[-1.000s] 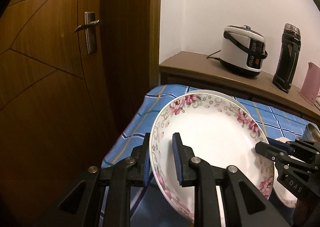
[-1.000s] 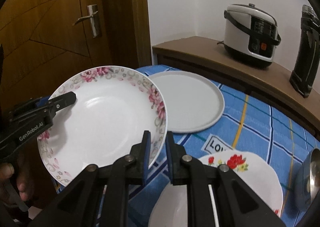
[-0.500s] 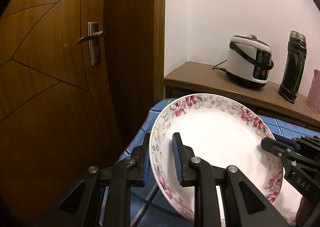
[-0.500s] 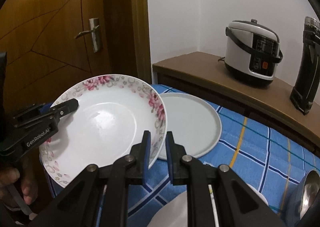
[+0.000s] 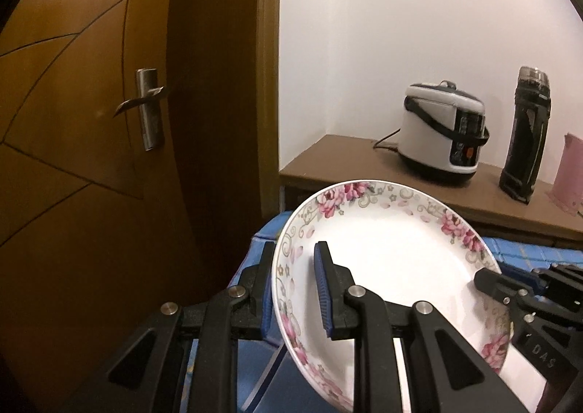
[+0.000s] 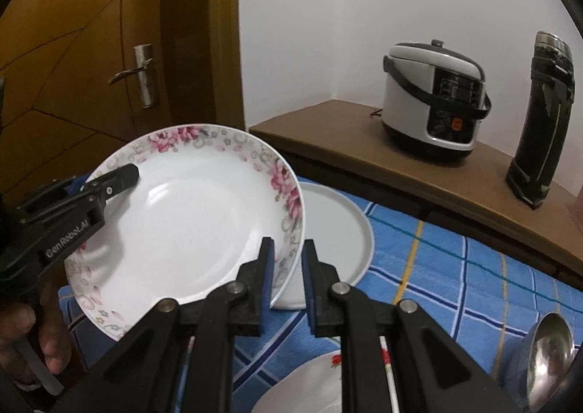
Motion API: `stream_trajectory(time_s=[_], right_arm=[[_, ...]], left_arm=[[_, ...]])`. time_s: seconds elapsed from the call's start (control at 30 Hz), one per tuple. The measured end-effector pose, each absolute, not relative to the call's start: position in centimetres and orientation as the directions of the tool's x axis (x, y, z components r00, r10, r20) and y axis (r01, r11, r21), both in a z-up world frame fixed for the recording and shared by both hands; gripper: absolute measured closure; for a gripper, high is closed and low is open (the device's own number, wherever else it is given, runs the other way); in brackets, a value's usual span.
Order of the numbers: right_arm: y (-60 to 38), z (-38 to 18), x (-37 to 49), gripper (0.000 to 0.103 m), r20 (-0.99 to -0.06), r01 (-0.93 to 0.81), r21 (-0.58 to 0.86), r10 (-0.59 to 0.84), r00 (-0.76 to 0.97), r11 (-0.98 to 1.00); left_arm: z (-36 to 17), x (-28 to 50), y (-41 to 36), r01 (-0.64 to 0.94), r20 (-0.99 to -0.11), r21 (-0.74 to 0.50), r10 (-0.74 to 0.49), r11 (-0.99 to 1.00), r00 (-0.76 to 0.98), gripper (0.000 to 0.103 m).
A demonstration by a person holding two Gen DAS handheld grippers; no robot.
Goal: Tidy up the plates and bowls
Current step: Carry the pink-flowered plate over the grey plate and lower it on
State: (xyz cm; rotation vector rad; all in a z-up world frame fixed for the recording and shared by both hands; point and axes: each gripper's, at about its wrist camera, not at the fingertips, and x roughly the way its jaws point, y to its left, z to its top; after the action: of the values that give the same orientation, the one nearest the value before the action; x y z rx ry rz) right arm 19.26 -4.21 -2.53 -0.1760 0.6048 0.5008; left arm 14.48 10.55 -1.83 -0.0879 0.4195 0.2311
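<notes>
Left wrist view: the left tool (image 5: pixel 295 289) pinches the floral plate (image 5: pixel 393 267) by its 9 o'clock rim, and the right tool (image 5: pixel 484 276) grips it at 3 o'clock. The plate has risen since a second ago; the blue-checked bench (image 5: pixel 528 252) has dropped low, so the carry is likely underway.

Right wrist view: the right tool (image 6: pixel 288 278) clamps the rim at 5 o'clock. The grey plate (image 6: pixel 339 231) lies just beyond at 2 o'clock, unobstructed; another flowered plate (image 6: pixel 309 384) sits at 6 o'clock.
</notes>
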Motion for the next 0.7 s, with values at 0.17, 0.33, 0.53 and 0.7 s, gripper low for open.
stream_trajectory(time_s=[0.17, 0.33, 0.53, 0.7], right_arm=[[-4.0, -2.2, 20.3, 0.088, -0.597, -0.467, -0.037, 0.355, 0.72, 0.884], [-3.6, -2.4, 21.0, 0.088, -0.614, -0.447, -0.054, 0.323, 0.72, 0.893], [-3.7, -2.2, 22.0, 0.087, -0.627, -0.418, -0.069, 0.286, 0.724, 0.906], [-4.2, -1.8, 22.9, 0.087, -0.631, -0.385, -0.076, 0.255, 0.733, 0.92]], left_arm=[[-1.6, 15.9, 10.6, -0.226, -0.389, -0.064, 0.184, 0.972, 0.903, 0.081], [-1.9, 17.0, 10.8, -0.221, -0.358, -0.088, 0.176, 0.971, 0.917, 0.081], [-1.6, 18.6, 10.7, -0.208, -0.346, -0.123, 0.154, 0.97, 0.925, 0.081], [-1.3, 19.9, 10.1, -0.182, -0.318, -0.124, 0.135, 0.975, 0.938, 0.081]])
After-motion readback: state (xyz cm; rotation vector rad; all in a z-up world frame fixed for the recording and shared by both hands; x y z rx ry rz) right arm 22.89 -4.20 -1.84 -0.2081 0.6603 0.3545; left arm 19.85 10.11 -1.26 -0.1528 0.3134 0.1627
